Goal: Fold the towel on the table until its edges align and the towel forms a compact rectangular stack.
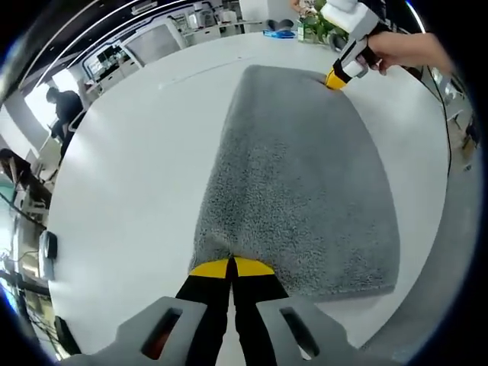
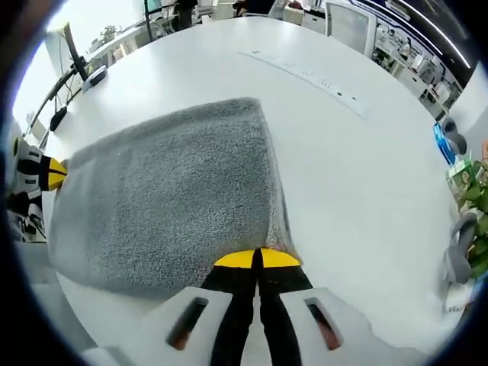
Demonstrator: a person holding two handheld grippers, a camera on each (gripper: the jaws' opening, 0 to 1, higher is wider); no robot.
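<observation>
A grey towel [image 1: 301,183] lies flat on the white table [image 1: 130,175], folded into a long rectangle. My left gripper [image 1: 231,264] is shut on the towel's near corner, its yellow tips pressed together at the edge. At the far end, my right gripper [image 1: 335,79] pinches another corner, held by a person's hand [image 1: 412,50]. In the right gripper view, the right gripper [image 2: 257,258] is shut on the towel [image 2: 168,206] at its near corner, where two layers show. The left gripper [image 2: 47,174] sits at the towel's far left edge.
Blue objects [image 1: 279,33] and green plants [image 1: 316,29] stand at the table's far side; the plants [image 2: 467,191] and a blue object [image 2: 446,141] sit at the right. Office desks, a monitor [image 1: 152,42] and seated people lie beyond. Wide bare tabletop [image 2: 343,160] surrounds the towel.
</observation>
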